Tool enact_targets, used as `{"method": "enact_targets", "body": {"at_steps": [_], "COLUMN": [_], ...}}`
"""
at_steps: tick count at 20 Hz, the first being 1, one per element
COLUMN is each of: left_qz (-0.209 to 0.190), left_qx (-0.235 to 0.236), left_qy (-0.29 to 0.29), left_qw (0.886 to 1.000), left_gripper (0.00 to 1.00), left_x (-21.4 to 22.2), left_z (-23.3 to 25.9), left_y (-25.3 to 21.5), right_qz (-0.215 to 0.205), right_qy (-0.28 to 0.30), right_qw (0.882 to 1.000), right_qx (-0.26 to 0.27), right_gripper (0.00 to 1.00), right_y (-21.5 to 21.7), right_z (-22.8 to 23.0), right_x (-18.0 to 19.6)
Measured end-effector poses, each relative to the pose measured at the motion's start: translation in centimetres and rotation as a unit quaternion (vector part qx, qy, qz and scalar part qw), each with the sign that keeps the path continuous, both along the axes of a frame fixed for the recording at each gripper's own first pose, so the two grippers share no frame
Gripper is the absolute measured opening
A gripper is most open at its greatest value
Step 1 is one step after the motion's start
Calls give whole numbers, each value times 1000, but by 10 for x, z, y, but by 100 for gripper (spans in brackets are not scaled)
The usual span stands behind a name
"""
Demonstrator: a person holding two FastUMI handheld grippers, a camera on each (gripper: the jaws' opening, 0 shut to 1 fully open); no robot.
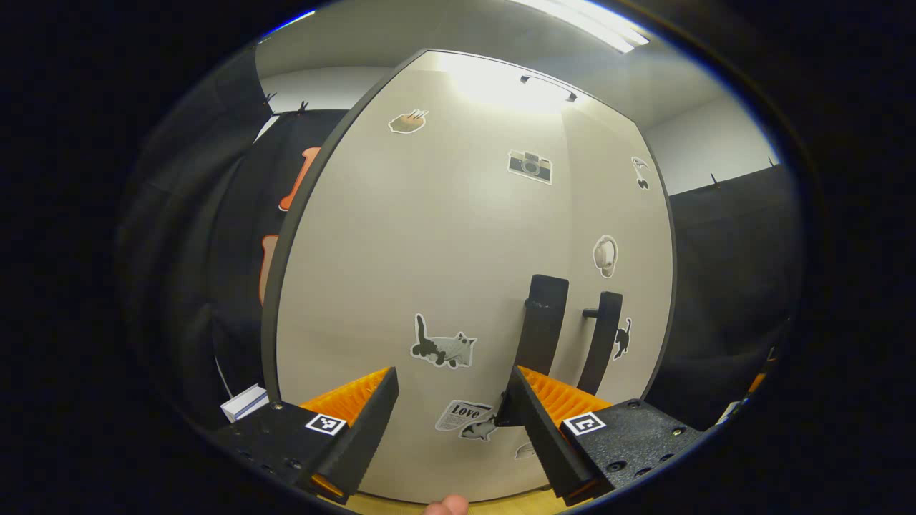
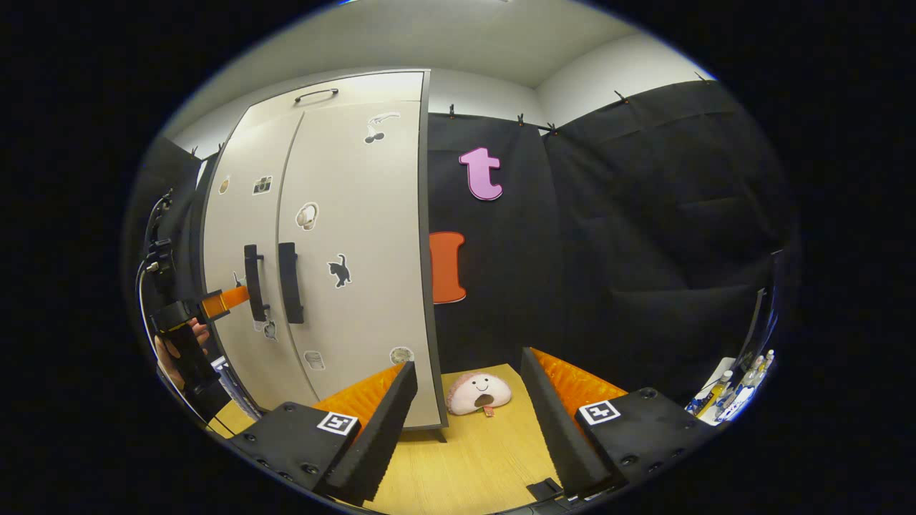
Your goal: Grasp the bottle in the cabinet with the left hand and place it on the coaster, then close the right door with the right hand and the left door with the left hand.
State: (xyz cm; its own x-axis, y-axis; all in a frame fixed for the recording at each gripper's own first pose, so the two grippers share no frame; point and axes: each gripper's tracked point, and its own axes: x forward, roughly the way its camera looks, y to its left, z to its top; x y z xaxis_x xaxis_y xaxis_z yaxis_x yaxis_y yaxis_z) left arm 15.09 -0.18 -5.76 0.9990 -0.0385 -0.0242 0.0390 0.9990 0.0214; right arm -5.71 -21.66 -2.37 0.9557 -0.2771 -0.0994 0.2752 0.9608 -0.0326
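Wooden tabletop (image 2: 472, 458); left tool (image 1: 452, 422) facing cabinet door (image 1: 429, 272)

Your left hand-held gripper (image 1: 452, 408) faces the cabinet's left door (image 1: 429, 236) from close in, its fingers spread wide, the right fingertip (image 1: 517, 386) just at the foot of the left door handle (image 1: 542, 325). In the right gripper view your hand (image 2: 187, 342) grips its body, the orange finger reaching that handle. Your right hand-held gripper (image 2: 469, 386) hangs well back from the door, level, fingers parted and holding nothing.
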Motion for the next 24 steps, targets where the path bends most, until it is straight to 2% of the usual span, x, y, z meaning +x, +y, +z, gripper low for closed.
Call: {"method": "enact_targets", "body": {"at_steps": [9,17,21,24], "left_qz": [23,65,70,74], "left_qx": [38,27,16,16], "left_qy": [-5,-4,2,7], "left_qw": [999,998,997,997], "left_gripper": [95,95,95,95], "left_x": [-65,-107,-120,-126], "left_z": [6,4,0,-1], "left_y": [25,55,59,62], "right_qz": [58,107,132,136], "right_qy": [-10,-29,-33,-33], "right_qw": [998,994,991,990], "right_qx": [2,12,11,14], "right_gripper": [97,96,96,97], "right_y": [34,65,82,86], "right_z": [7,19,22,20], "right_x": [20,42,50,52]}}
